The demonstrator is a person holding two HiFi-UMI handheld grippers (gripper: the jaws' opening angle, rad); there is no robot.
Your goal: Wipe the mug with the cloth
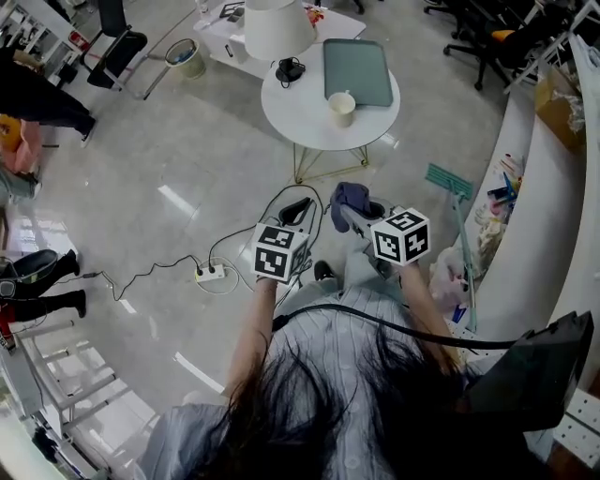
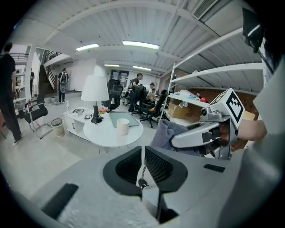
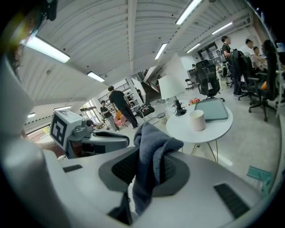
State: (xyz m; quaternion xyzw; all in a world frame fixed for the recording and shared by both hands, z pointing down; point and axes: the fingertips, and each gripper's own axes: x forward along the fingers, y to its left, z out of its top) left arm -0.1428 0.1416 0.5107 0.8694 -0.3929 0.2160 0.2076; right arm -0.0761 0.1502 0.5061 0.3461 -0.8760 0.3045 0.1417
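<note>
A cream mug (image 1: 342, 107) stands on a round white table (image 1: 300, 112) some way ahead of me, clear of both grippers. It shows in the left gripper view as the mug (image 2: 123, 126) and in the right gripper view as the mug (image 3: 197, 120). My right gripper (image 1: 352, 214) is shut on a blue-grey cloth (image 1: 349, 196), which drapes over the jaws as the cloth (image 3: 153, 149). My left gripper (image 1: 298, 210) is held beside it at the same height, jaws shut with nothing between them (image 2: 143, 153). Both grippers hang over the floor, short of the table.
On the table are a grey-green tray (image 1: 357, 71), a black object (image 1: 290, 69) and a white lamp (image 1: 278, 26). A power strip with cables (image 1: 210, 274) lies on the floor below the grippers. White shelving (image 1: 530, 178) runs along the right. A bin (image 1: 186, 58) and office chairs stand further off.
</note>
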